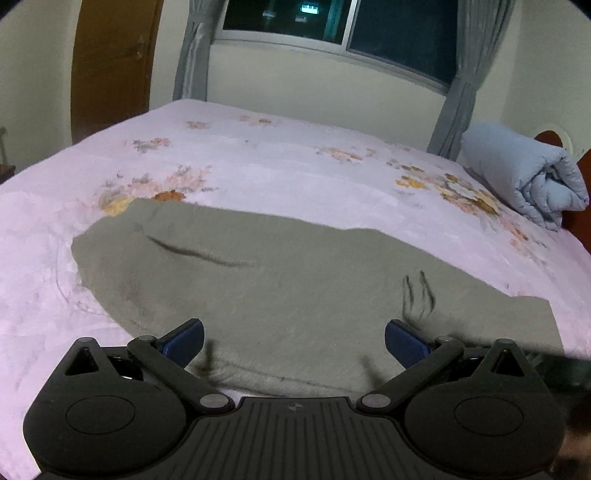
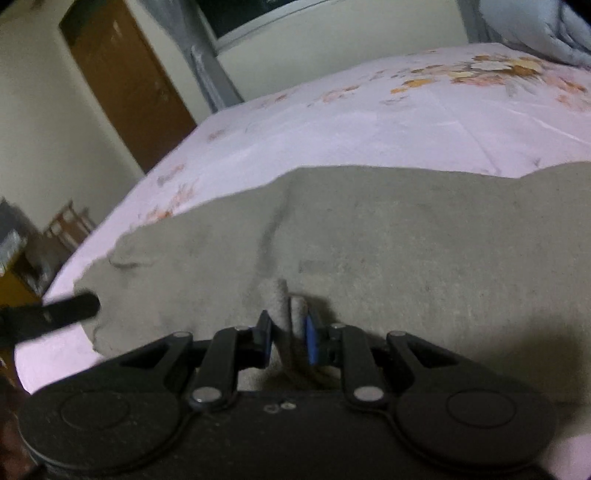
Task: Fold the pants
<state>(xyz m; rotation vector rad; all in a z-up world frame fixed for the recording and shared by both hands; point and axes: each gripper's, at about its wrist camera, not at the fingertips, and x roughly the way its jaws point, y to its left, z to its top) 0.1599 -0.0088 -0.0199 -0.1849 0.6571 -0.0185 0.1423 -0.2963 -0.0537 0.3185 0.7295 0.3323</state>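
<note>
Grey-green pants [image 1: 280,280] lie spread across the pink floral bed sheet [image 1: 258,166]. In the left wrist view my left gripper [image 1: 293,338] hovers over the near edge of the pants, its blue-padded fingers [image 1: 184,341] wide apart with nothing between them. The right wrist view shows the same pants [image 2: 388,240] filling the near part of the bed. My right gripper [image 2: 290,334] is shut on a raised fold of the pants' near edge, pinched between its pads. A dark finger of the left gripper [image 2: 70,308] pokes in at the left, by the pants' end.
A rolled light-blue quilt [image 1: 524,181] lies at the bed's far right corner. Behind the bed are a window [image 1: 332,26] with grey curtains [image 1: 458,103] and a brown door [image 1: 110,66]. The bed's left edge [image 2: 122,206] drops to furniture below.
</note>
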